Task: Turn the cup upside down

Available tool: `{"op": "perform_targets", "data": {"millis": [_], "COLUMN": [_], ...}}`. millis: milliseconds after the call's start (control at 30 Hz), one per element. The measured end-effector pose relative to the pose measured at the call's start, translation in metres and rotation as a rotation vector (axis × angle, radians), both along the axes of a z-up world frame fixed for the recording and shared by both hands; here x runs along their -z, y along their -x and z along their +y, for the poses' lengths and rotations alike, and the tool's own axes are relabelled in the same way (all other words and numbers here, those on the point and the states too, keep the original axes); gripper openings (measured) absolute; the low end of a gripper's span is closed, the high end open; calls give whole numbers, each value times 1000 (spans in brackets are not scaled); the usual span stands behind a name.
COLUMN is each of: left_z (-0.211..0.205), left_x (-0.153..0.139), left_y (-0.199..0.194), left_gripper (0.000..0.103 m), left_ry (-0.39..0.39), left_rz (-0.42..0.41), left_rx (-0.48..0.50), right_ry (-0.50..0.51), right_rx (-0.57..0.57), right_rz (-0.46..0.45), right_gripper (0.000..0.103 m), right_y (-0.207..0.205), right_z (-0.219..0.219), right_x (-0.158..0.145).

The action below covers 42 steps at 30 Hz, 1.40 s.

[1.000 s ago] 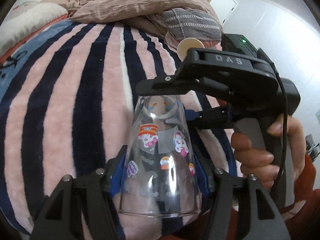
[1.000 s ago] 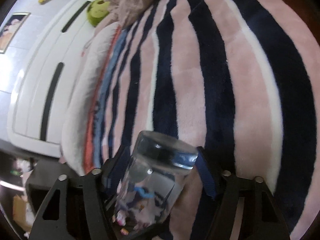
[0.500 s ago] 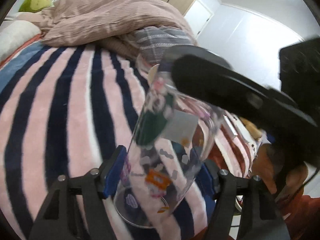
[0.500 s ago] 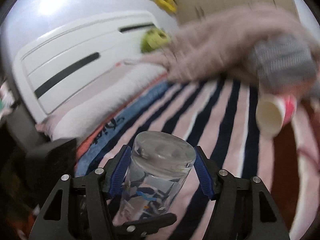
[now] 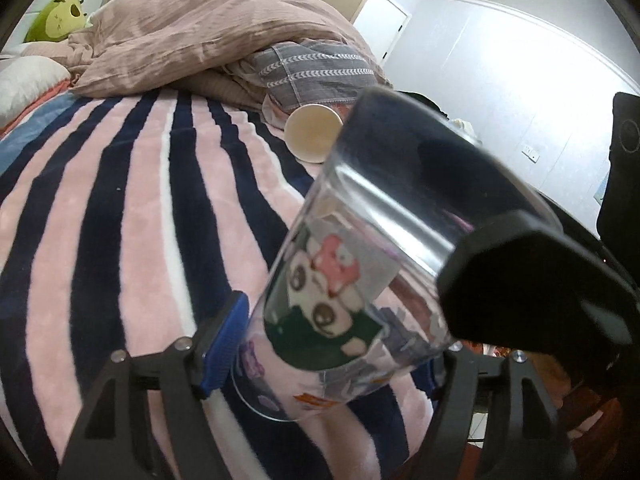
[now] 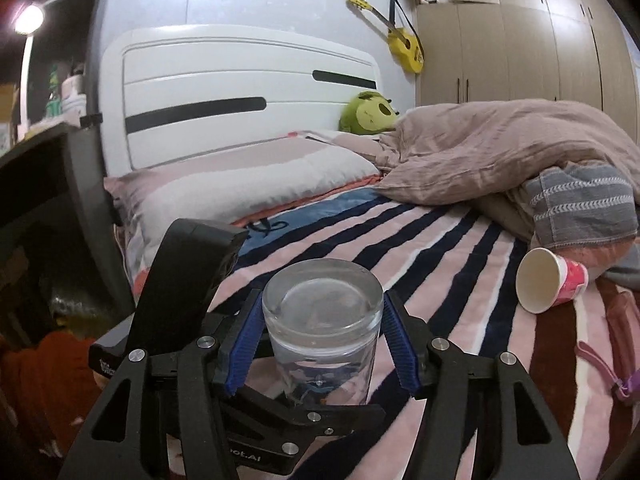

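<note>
Gripping the clear cup [image 6: 322, 320] base-up over the striped blanket [image 6: 460, 248], both grippers' jaws hold it.

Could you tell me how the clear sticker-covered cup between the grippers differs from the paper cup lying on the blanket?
The clear cup is see-through with cartoon stickers; the paper cup is opaque, cream inside and pink outside. The clear cup is held off the striped blanket between the right hand-held gripper and the left hand-held gripper; the paper cup lies on its side there, untouched. Both are tapered drinking cups.
</note>
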<state>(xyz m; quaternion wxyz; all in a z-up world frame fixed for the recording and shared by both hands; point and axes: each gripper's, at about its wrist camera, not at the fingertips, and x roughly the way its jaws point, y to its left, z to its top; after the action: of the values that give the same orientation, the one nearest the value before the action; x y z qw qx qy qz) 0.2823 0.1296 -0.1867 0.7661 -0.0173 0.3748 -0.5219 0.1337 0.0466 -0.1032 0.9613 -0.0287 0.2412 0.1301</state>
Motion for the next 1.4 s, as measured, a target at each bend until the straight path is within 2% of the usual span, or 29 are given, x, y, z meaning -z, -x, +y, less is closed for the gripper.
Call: {"op": "perform_targets", "data": {"millis": [167, 300, 367, 433, 500, 533, 767, 867, 967, 1000, 1100, 1200, 1267, 1400], "left_z": [-2, -2, -3, -5, -6, -6, 2, 3, 3, 2, 2, 7, 8, 6], "left_x": [-1, -3, -4, -6, -8, -9, -26, -35, -42, -43, -41, -39, -38, -45], "left_y": [-2, -4, -3, -1, 2, 3, 12, 17, 23, 23, 18, 12, 10, 9], "left_gripper": [70, 79, 80, 81, 91, 91, 91, 91, 91, 85, 68, 64, 64, 61], "left_ry": [-13, -6, -10, -28, -39, -34, -27, -39, -41, -38, -40, -17, -3, 28], "left_rz": [11, 47, 48, 34, 24, 23, 9, -21, -85, -108, -97, -87, -84, -134], "left_rx": [-3, 12, 11, 15, 26, 34, 21, 4, -28, -37, -59, -53, -52, -50], "right_ry": [-14, -5, -21, -42, -59, -68, -96, -107, -127, -132, -117, -84, -88, -96], "right_rx": [13, 9, 9, 11, 16, 14, 31, 23, 25, 27, 32, 54, 52, 51], "right_rz": [11, 18, 26, 33, 33, 36, 57, 59, 75, 77, 89, 93, 84, 79], "right_gripper": [55, 55, 55, 59, 67, 71, 72, 73, 73, 73, 69, 64, 54, 54], "right_y": [-2, -1, -1, -3, -4, -5, -3, 0, -2, -2, -6, -7, -8, -12], "right_z": [-3, -1, -2, -6, -8, -9, -14, -14, -16, -16, -16, -16, -20, -23], "right_x": [-1, -3, -3, -4, -6, -7, -16, -22, -25, -25, -23, -20, -19, -20]}}
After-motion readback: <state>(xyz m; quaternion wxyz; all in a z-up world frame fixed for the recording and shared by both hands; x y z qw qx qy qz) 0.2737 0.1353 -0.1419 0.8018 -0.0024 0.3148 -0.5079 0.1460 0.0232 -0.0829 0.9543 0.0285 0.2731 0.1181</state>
